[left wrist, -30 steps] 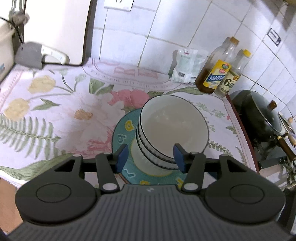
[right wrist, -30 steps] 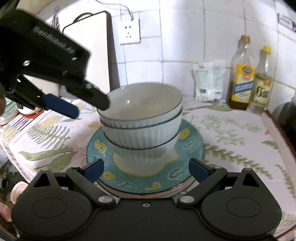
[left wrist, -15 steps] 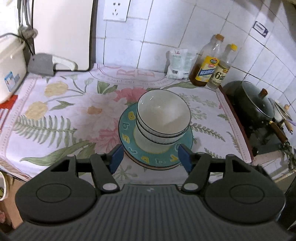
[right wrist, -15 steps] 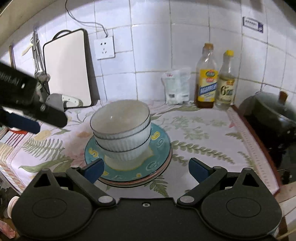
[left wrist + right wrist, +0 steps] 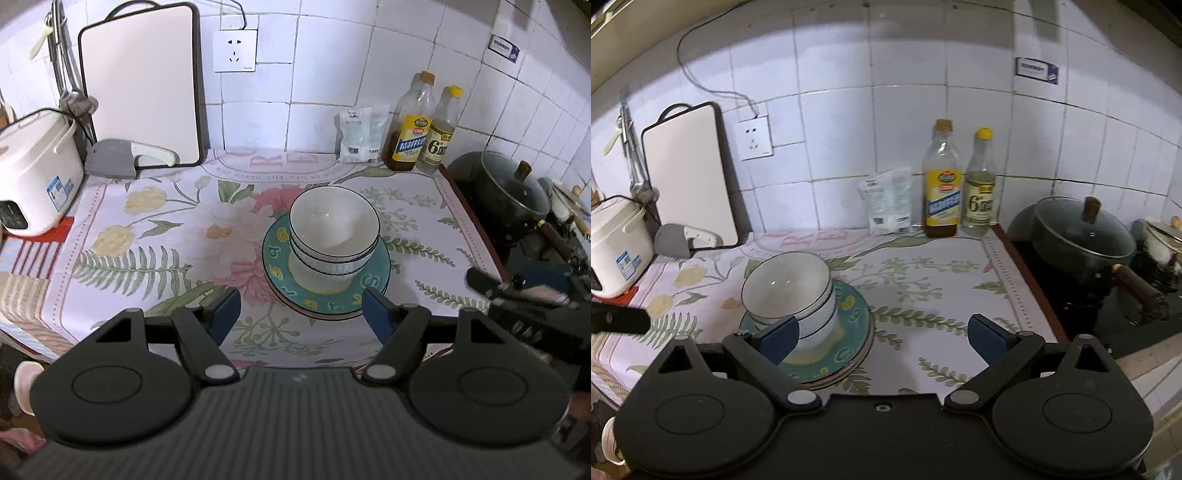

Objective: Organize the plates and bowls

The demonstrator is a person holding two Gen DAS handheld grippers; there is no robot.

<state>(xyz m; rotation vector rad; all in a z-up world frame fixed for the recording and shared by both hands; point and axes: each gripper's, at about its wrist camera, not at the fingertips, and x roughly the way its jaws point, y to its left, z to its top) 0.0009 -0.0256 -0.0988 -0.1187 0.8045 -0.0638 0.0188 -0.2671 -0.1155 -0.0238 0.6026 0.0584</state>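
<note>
A stack of white ribbed bowls (image 5: 334, 232) (image 5: 788, 291) sits on a teal plate (image 5: 373, 284) (image 5: 855, 325) with yellow letters, which lies on another plate on the floral cloth. My left gripper (image 5: 301, 317) hangs back above the counter's near edge, its jaws opening with nothing between them. My right gripper (image 5: 882, 338) is open and empty, drawn back to the right of the stack. The right gripper's dark body (image 5: 517, 295) shows at the right edge of the left wrist view.
A white cutting board (image 5: 142, 85) and a cleaver (image 5: 125, 158) stand at the back left beside a rice cooker (image 5: 33, 173). Two bottles (image 5: 956, 188) and a plastic packet (image 5: 888, 203) line the tiled wall. A lidded black pot (image 5: 1082, 232) sits on the stove at right.
Both grippers have pulled up and back from the bowl stack, which now looks smaller and farther. The left jaws have spread wider. The stack and plates have stayed put.
</note>
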